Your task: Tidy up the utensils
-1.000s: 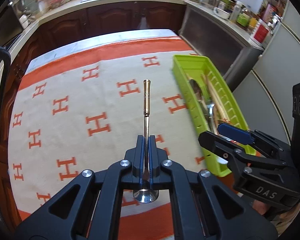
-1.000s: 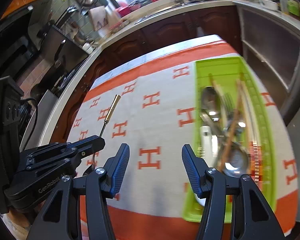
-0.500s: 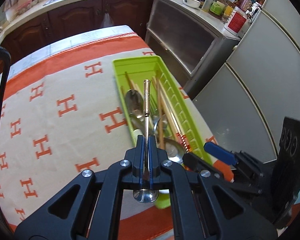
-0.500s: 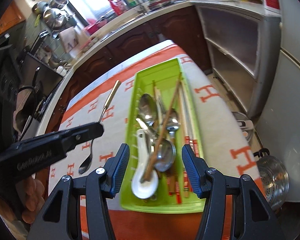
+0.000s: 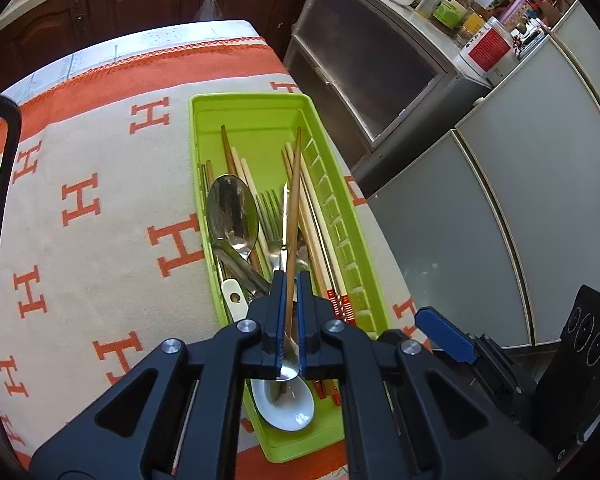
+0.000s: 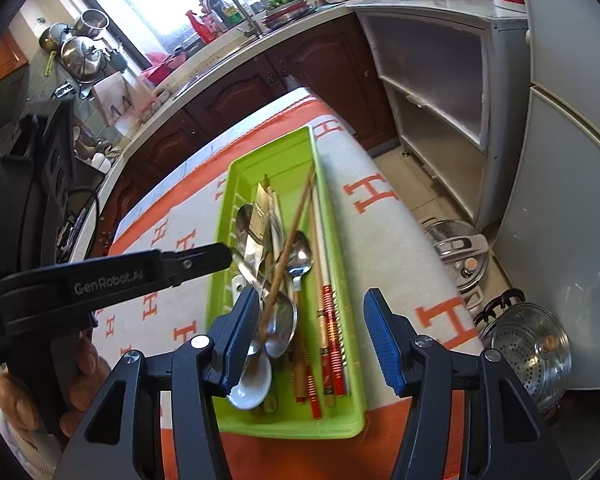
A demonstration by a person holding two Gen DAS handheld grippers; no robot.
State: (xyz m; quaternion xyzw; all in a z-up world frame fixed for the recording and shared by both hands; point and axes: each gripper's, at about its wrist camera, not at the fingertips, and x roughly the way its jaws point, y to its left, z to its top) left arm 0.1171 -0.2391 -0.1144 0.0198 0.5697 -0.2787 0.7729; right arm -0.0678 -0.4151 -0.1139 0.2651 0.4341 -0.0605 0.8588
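Left tool (image 5: 288, 320) clamped tight on gold-handled spoon (image 5: 292, 216), handle fwd, bowl at rear, poised over green tray (image 5: 204, 152) w/ other cutlery, prob. lined up lengthwise for drop. Right tool (image 6: 312, 340) half open, empty, over tray's near end.

Orange-and-cream H-patterned cloth (image 5: 100, 208) over table, dark wood cabinets (image 6: 236, 92) at 12 o'clock, steel pots (image 6: 82, 46) at 10, perforated steamer (image 6: 528, 348) on floor at 4, grey fridge (image 5: 540, 184) at 3.
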